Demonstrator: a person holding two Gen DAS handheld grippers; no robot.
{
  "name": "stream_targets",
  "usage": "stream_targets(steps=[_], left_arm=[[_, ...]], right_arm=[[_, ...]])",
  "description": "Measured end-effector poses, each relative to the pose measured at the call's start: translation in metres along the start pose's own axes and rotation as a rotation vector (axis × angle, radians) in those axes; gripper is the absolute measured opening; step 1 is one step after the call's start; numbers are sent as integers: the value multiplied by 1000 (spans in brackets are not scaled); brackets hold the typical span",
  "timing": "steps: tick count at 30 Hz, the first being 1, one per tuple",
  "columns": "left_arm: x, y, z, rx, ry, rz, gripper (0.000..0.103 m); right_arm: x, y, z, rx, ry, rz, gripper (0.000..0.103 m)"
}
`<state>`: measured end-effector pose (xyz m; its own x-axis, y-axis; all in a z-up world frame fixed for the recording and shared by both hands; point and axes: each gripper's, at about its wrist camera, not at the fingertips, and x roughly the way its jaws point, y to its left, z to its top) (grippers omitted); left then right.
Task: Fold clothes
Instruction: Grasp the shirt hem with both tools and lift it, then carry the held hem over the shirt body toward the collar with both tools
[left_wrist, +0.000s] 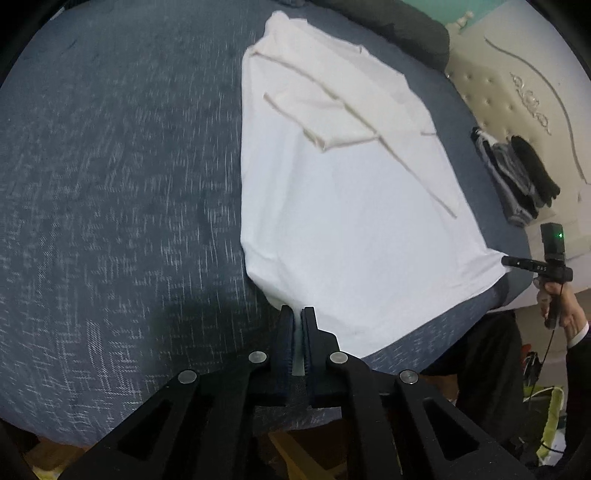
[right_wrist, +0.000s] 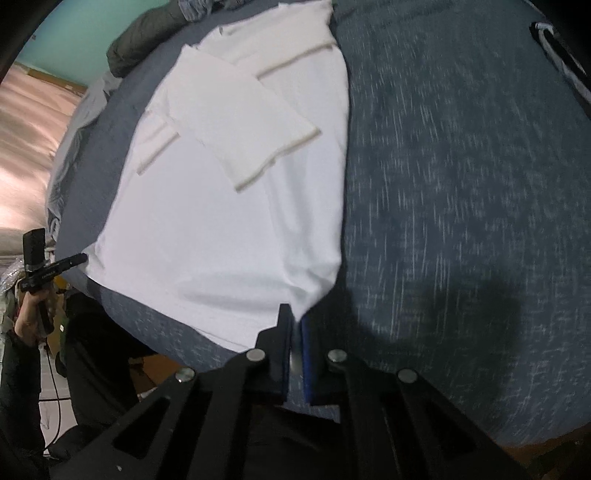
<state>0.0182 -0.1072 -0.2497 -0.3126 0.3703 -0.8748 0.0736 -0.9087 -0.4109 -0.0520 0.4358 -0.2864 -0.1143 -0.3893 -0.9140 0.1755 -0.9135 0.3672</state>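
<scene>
Item: white shirt, laid flat on a bed with a dark blue flecked cover. All places below are given relative to the shirt.

Condition of fold: both side panels and the short sleeves with beige-trimmed cuffs are already turned in over the middle, so the shirt forms a long strip. The lengthwise fold appears done. The crosswise fold, hem toward collar, appears to be what is left; it is not yet made, since the hem is at the near edge of the bed.

Left tongs: closed tight on the hem corner at the shirt's near edge, white fabric pinched between the pads.

Right tongs: likewise closed on the opposite hem corner, cloth drawn up into the jaws. In the left wrist view the right tongs show at the far hem corner, held by a hand.

Beyond the collar end: a dark green bundle, possibly bedding or a jacket.

Off the shirt's right-hand side: a small stack of dark and grey folded clothes near a cream tufted headboard.

Containers: none visible; no basket, box or drawer appears in either view.
</scene>
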Motion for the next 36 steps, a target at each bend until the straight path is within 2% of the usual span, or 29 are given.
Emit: stream_targets(steps=[4, 16, 22, 30, 36], left_arm=[[-13, 3, 7, 4, -30, -5, 4], [-27, -4, 47, -4, -115, -31, 4], [-40, -5, 80, -16, -156, -48, 4], [-52, 1, 158, -39, -211, -52, 4], [-36, 8, 229, -44, -217, -50, 4]], right_arm=[[-12, 4, 19, -12, -32, 9, 4], [-51, 3, 43, -12, -113, 39, 4], [-67, 8, 73, -20, -167, 53, 4], [-81, 7, 139, -19, -224, 54, 4], [-79, -4, 209, -11, -254, 42, 4]])
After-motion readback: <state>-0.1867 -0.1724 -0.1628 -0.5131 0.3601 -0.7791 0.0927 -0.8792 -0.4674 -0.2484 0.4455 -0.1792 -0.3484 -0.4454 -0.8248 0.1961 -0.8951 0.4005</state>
